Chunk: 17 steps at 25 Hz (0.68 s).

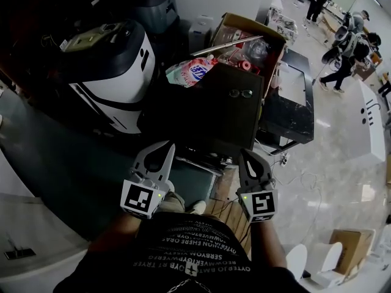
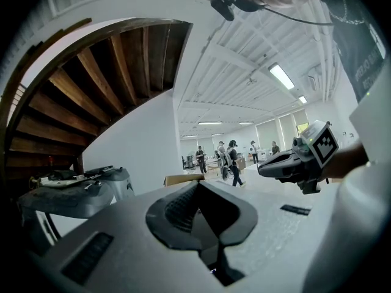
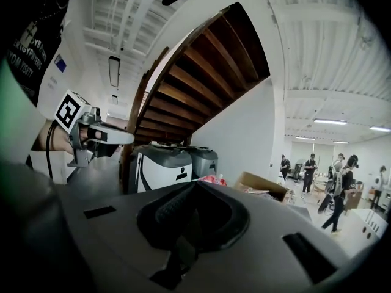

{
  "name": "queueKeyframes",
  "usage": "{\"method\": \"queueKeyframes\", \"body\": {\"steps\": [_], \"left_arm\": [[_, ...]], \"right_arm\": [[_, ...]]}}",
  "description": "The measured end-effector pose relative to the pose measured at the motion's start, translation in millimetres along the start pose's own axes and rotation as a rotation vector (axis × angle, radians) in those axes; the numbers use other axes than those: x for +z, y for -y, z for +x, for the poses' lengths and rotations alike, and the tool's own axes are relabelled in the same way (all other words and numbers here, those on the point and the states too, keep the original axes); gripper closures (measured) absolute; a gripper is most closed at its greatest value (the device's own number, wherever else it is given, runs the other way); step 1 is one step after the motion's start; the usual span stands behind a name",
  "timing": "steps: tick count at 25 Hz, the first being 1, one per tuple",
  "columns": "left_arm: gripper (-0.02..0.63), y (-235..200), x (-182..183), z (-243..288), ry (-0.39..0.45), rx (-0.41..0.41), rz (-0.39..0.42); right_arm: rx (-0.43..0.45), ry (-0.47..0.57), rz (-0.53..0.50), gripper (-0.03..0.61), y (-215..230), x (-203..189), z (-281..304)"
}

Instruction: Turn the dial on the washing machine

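Observation:
Both grippers hang in the air in front of my chest, side by side and pointing roughly level. My left gripper [image 1: 164, 146] [image 2: 197, 185] is shut, jaws meeting at the tip with nothing between them. My right gripper [image 1: 247, 154] [image 3: 195, 185] is shut too and holds nothing. Each one shows in the other's view: the right gripper [image 2: 269, 168] and the left gripper [image 3: 125, 137]. A white machine with a dark lid [image 1: 113, 60] [image 3: 162, 166] stands far ahead on the left, well out of reach. I cannot make out a dial on it.
A second grey machine [image 1: 153, 2] stands behind the first. A dark cabinet [image 1: 208, 112] lies straight ahead, with a pink packet [image 1: 192, 72] and an open cardboard box [image 1: 247, 41] behind it. A black table [image 1: 293, 115] stands on the right. People [image 1: 342, 60] move far right. A wooden staircase [image 3: 201, 72] rises overhead.

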<state>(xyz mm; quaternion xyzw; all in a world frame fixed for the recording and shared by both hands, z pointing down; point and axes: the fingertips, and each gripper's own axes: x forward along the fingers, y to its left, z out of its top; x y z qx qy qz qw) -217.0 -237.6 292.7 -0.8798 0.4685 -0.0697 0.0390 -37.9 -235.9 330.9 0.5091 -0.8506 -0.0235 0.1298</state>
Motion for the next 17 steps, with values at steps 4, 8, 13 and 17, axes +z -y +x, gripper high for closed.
{"method": "queueKeyframes", "body": {"steps": [4, 8, 13, 17], "left_arm": [[0.611, 1, 0, 4, -0.015, -0.012, 0.006], [0.611, 2, 1, 9, -0.026, -0.030, 0.014], [0.611, 6, 4, 21, 0.000, -0.049, 0.008], [0.611, 9, 7, 28, 0.008, -0.060, 0.015]], "right_arm": [[-0.008, -0.015, 0.015, 0.582, 2, -6, 2], [-0.019, -0.009, 0.040, 0.583, 5, -4, 3], [-0.027, -0.004, 0.047, 0.583, 7, -2, 5], [-0.025, -0.003, 0.033, 0.581, 8, 0, 10]]}}
